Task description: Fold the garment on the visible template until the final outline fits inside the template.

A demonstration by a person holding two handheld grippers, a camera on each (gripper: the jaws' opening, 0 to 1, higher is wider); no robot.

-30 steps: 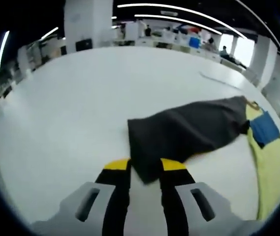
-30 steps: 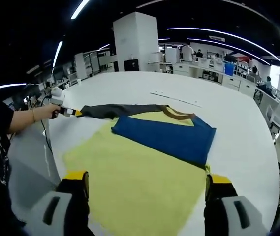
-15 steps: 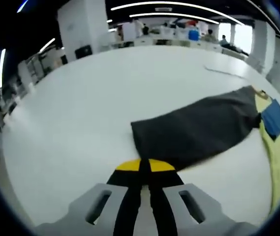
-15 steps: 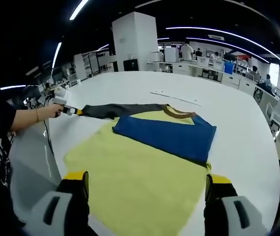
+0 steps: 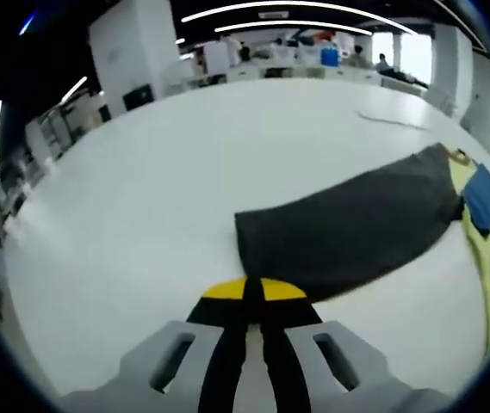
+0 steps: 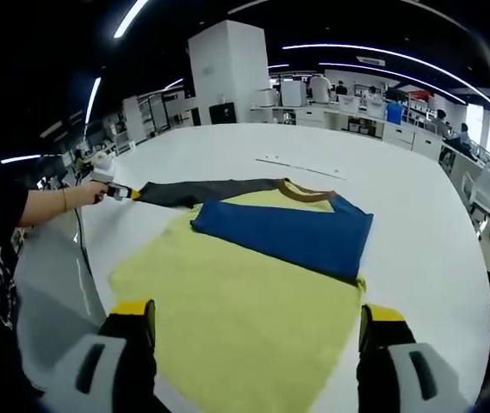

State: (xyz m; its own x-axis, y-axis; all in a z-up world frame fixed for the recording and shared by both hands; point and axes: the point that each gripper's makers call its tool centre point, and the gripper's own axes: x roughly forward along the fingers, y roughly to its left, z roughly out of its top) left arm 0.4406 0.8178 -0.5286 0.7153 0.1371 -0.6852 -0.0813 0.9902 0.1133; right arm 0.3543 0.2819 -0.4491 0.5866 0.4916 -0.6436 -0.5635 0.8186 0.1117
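Observation:
The garment is a yellow shirt lying flat on the white table, with a brown collar. Its blue sleeve is folded across the chest. Its dark grey sleeve stretches out to the left. In the right gripper view the left gripper, held by a person's hand, is shut on that sleeve's end. In the left gripper view the grey sleeve runs away from my left gripper, whose jaws are pressed together at its near corner. My right gripper stands open over the shirt's near hem.
A thin pale strip lies on the table beyond the collar, also seen as a strip in the left gripper view. The person's arm reaches in from the left. Desks, chairs and a white pillar stand behind the table.
The left jaws, open around the grey sleeve's corner a second ago, have shut on it. The sleeve now lies drawn a little straighter. The right gripper has hardly moved.

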